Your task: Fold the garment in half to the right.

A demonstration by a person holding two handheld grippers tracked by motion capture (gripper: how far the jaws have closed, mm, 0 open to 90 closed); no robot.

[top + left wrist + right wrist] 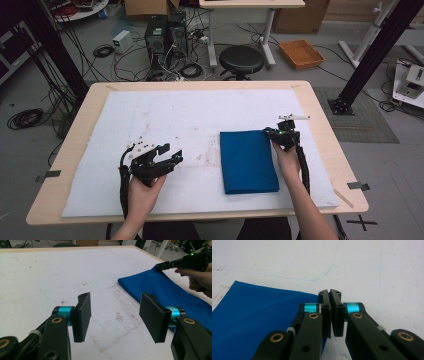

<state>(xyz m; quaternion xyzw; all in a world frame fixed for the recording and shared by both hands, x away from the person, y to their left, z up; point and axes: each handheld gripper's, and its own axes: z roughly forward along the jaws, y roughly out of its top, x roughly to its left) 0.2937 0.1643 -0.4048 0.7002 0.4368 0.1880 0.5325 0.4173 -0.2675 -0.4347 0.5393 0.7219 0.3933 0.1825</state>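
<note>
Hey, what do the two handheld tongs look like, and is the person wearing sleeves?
Both tongs, the left tongs and the right tongs, are black, with a black cable trailing along each forearm. Each jaw ends in a flat, rectangular black pad on a turquoise metal collar, with brass-coloured pivot pins on the links. A pale plate sits on top of each. Forearms are bare, no sleeves.

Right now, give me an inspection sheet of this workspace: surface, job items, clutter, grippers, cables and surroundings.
Surface: white mat on a wooden table, stained near the middle.
Job's things: folded blue cloth, flat on the mat.
Clutter: nothing seen on the mat.
Grippers: left gripper open over bare mat; right gripper shut at the cloth's far right corner, grip on the cloth unclear.
Cables: one trails from each gripper; loose coils on the floor.
Surroundings: black stool, computer towers, orange tray.
</note>
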